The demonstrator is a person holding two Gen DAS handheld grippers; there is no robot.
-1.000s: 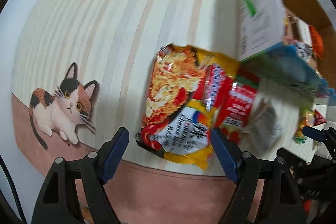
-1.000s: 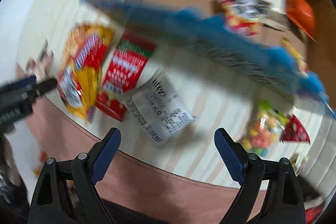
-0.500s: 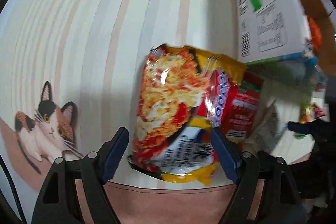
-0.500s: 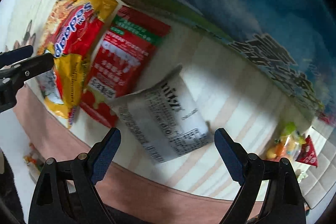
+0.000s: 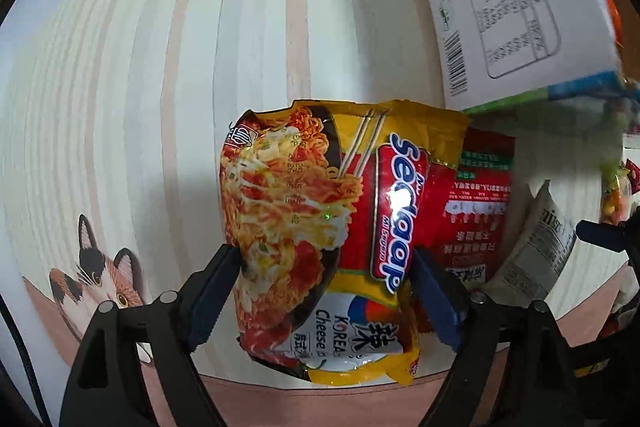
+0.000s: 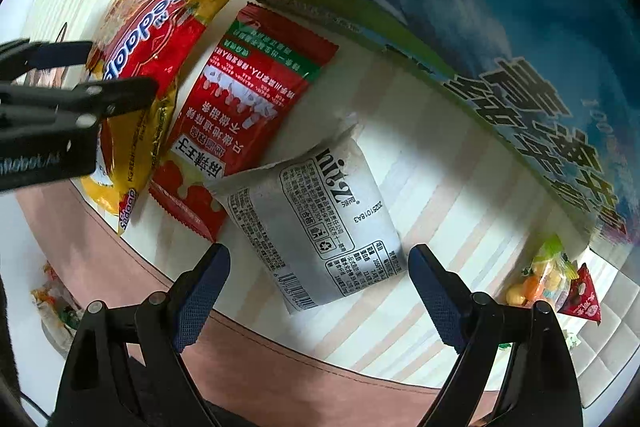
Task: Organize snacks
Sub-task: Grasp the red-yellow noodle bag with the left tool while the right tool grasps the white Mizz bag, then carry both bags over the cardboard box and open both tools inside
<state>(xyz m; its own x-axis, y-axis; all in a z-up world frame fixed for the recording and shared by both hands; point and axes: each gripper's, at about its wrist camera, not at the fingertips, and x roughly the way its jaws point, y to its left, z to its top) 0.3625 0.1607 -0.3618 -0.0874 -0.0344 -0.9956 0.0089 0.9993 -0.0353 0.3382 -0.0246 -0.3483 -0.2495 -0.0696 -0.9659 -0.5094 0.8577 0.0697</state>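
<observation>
Noodle packet (image 5: 320, 227), yellow and red, flat on a striped mat (image 5: 180, 67) with a cartoon cat (image 5: 96, 275), lying between the two blue pads of the left claw (image 5: 324, 291), which points straight down over it. Jaws opening at this moment, packet between them, left pad at the packet's edge and the right pad at or over its other edge; no firm squeeze visible. Beside it, overlapped at one edge, a red snack sachet (image 6: 248, 107), then a grey-white pouch (image 6: 312, 215) partly over the sachet. Right claw (image 6: 316, 291) spread wide and empty, pouch's lower edge between its pads without contact. Large printed carton (image 6: 460, 27) along the far side; small candy bags (image 6: 552, 279) near the mat's edge. Likely handling: packet light, crinkly, slippery film, brittle noodle block inside, so best taken across the narrow sides with gentle pressure. Pouch soft and light, best pinched across its width.
</observation>
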